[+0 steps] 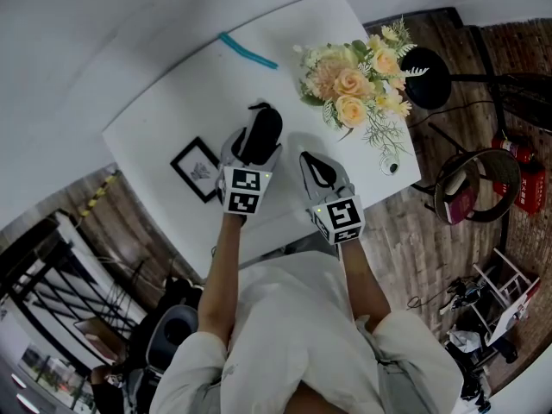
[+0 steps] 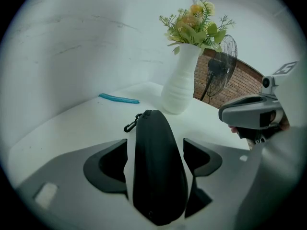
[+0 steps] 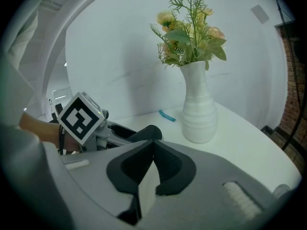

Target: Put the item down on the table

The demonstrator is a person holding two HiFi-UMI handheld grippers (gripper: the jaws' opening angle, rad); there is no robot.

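We see the left gripper [image 2: 155, 146] with its jaws spread wide. A black zipped case [image 2: 158, 171] lies lengthwise between them, and white shows between the case and the pads, so nothing is pinching it. The case seems to rest on the white table [image 1: 172, 119], near the front edge, with its far end towards the white vase of flowers [image 2: 180, 80]. The right gripper [image 3: 153, 147] hangs just beside it with its jaws pressed together on nothing.

We judge the case to be light and semi-stiff, a moulded shell that would give a little under the pads but keep its shape. Its skin looks smooth and its back is rounded, so a grip high on the curve could slide off. If it had to be taken up again, we would hold it across its narrow width near the middle, where the sides run closest to parallel. We would not hold it by the small clip [image 2: 130, 124] at the far end, which would let it swing. It does not look fragile.

We can read no brand, label or lettering on the case. The marker cubes carry only black-and-white square patterns.
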